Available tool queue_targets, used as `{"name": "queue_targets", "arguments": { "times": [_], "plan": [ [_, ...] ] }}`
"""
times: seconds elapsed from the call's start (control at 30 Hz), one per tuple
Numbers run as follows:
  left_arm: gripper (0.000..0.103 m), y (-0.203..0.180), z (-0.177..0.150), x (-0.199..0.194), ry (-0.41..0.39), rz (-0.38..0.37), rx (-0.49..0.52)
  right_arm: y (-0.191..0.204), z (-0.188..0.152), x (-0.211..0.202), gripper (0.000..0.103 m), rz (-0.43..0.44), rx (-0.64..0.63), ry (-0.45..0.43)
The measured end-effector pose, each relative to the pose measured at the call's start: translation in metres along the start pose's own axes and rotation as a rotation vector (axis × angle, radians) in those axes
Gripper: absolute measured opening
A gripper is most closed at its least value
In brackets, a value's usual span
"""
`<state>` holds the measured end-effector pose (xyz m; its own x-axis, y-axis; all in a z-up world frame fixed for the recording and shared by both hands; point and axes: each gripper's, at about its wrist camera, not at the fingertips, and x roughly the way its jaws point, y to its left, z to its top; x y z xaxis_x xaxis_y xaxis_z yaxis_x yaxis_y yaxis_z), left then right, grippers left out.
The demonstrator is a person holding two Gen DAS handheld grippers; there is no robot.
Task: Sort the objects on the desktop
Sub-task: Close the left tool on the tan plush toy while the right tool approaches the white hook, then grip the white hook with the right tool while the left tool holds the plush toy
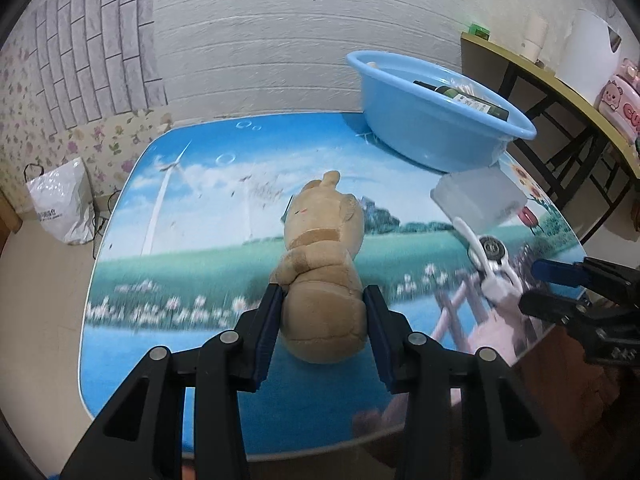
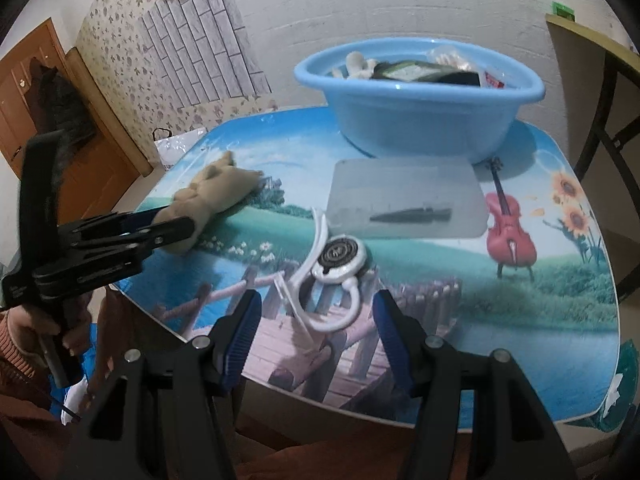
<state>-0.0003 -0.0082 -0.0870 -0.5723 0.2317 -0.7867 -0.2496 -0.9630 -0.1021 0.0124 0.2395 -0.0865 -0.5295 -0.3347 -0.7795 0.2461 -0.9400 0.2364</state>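
A tan plush toy (image 1: 322, 268) lies on the picture-printed table (image 1: 192, 248). My left gripper (image 1: 323, 304) is shut on the plush toy's rear end; it also shows in the right wrist view (image 2: 168, 220), with the plush toy (image 2: 216, 192) in it. My right gripper (image 2: 316, 316) is open and empty, its fingers on either side of a white clip-on gadget (image 2: 334, 268) with a round black dial, near the table's front edge. A blue basin (image 2: 416, 100) at the back holds several things. A clear flat box (image 2: 406, 204) with a dark pen-like object lies in front of the basin.
A side table (image 1: 560, 92) with a white appliance and pink things stands to the right. A white plastic bag (image 1: 60, 208) sits on the floor to the left. A wooden door (image 2: 48, 120) is at the far left.
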Motion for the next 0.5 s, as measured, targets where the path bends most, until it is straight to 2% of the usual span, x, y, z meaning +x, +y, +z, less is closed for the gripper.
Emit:
{"name": "queue_targets", "arguments": {
  "times": [0.3, 0.47, 0.5],
  "plan": [
    [0.042, -0.002, -0.013, -0.007, -0.003, 0.029, 0.022, 0.001, 0.001, 0.016, 0.058, -0.038, -0.026, 0.03],
    [0.048, -0.001, -0.015, 0.009, 0.046, 0.039, 0.008, 0.008, 0.001, 0.02, 0.058, -0.051, -0.077, 0.025],
    [0.051, -0.002, -0.016, 0.01, 0.047, 0.04, 0.008, 0.01, 0.001, 0.021, 0.055, -0.047, -0.09, 0.027]
  ]
}}
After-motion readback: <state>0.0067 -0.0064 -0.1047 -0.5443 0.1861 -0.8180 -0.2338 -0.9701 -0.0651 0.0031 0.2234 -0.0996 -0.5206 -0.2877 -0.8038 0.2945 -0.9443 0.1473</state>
